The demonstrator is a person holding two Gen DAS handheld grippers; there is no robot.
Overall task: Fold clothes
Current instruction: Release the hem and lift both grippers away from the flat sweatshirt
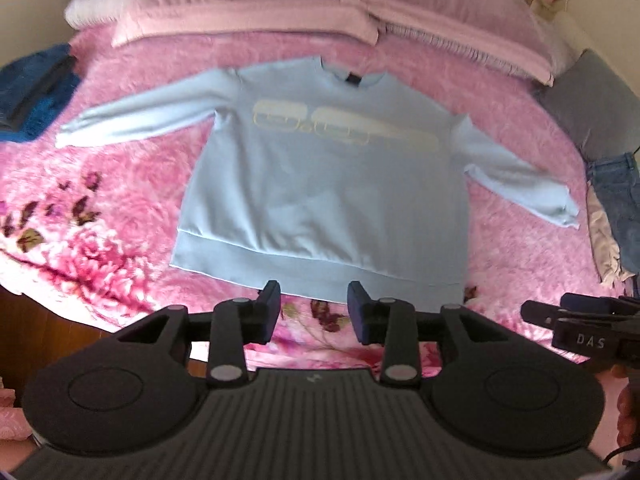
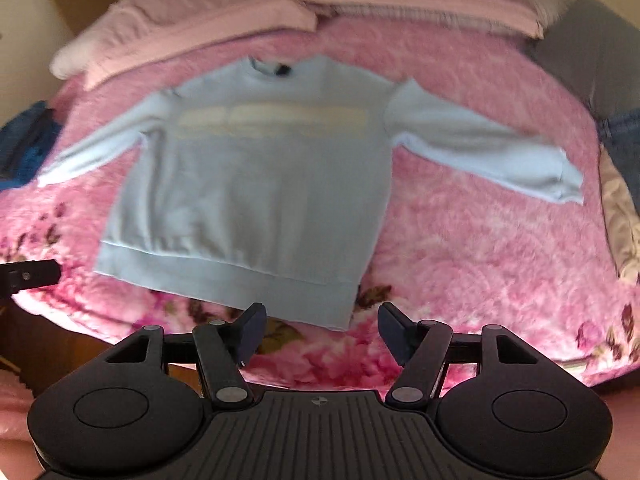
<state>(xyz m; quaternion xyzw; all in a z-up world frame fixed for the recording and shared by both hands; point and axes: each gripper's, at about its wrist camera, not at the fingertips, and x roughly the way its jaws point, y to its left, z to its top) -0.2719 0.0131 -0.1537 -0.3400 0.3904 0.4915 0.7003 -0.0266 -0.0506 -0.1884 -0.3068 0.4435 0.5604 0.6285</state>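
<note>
A light blue sweatshirt (image 1: 320, 184) (image 2: 256, 184) lies flat and face up on the pink floral bedspread (image 1: 120, 184), both sleeves spread out to the sides, its hem toward me. My left gripper (image 1: 314, 312) hangs above the bed's near edge just short of the hem, open, with nothing between its fingers. My right gripper (image 2: 320, 330) hovers above the hem's right corner, open wide and empty. The right gripper's tip (image 1: 580, 320) shows at the right edge of the left wrist view, and the left gripper's tip (image 2: 30, 276) at the left edge of the right wrist view.
Pink pillows (image 1: 248, 12) lie along the head of the bed. A blue garment pile (image 1: 36, 92) sits at the left side. A grey cushion (image 1: 592, 104), jeans (image 1: 618, 208) and a pale cloth (image 1: 604, 240) lie at the right. The wooden floor (image 1: 40, 328) shows below the bed's edge.
</note>
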